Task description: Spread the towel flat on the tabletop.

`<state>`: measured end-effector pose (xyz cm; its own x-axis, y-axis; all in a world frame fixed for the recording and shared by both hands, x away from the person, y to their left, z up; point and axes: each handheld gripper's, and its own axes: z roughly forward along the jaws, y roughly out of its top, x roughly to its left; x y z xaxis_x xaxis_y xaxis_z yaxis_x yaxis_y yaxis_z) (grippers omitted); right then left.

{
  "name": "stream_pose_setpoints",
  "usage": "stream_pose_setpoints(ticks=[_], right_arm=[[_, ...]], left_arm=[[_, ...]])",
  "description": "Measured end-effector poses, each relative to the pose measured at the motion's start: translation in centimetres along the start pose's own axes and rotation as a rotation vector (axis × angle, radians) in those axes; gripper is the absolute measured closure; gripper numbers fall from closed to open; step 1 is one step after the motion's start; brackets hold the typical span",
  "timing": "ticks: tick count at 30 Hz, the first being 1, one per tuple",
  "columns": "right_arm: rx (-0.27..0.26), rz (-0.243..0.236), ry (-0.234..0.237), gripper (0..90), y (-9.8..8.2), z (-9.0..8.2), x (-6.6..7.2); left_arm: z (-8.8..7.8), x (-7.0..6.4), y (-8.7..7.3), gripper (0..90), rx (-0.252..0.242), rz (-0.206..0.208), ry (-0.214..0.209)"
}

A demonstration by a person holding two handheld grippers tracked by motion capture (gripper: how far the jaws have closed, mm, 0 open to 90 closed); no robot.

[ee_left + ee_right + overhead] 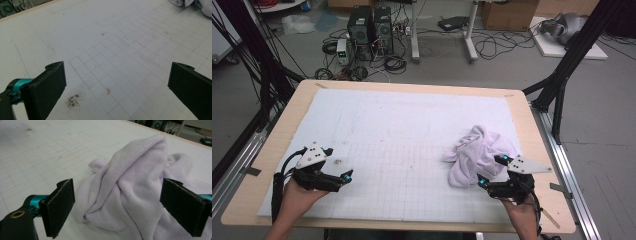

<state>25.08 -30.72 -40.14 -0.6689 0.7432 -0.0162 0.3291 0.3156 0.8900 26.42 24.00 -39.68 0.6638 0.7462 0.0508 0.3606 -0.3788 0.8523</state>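
White gridded matting (402, 145) covers the wooden table (537, 150), with computer towers (371, 27) and tangled cables on the floor beyond its far edge. A crumpled pale-lilac towel (476, 152) lies heaped at the right, near the front. The right gripper (492, 172) sits just at its near edge, jaws spread wide with the cloth between them but not pinched. The left gripper (343, 177) rests at the near left, well apart from the towel, jaws wide and holding nothing. The risk, as judged, is a bite that catches several folds at once, or only a loose ridge that slips free, leaving the heap more tangled. No readable writing or brand shows anywhere.
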Motion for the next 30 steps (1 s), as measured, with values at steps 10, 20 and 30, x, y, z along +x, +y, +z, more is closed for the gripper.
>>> stream_pose_setpoints(ticks=[10, 20, 30], right_arm=[[-0.014, 0.028, 0.005, 11.7, 0.0, -0.3, -0.4], [-0.026, 0.050, 0.019, 11.7, 0.2, -0.3, -0.6], [0.018, 0.032, 0.071, 11.7, 3.4, 1.1, -2.1]], left_arm=[[0.1, 0.1, -0.1, 2.1, 0.004, -0.002, -0.002], [-0.2, 0.5, -0.2, 2.1, -0.002, -0.015, 0.003], [-0.2, 0.6, -0.2, 2.1, -0.011, -0.030, 0.007]])
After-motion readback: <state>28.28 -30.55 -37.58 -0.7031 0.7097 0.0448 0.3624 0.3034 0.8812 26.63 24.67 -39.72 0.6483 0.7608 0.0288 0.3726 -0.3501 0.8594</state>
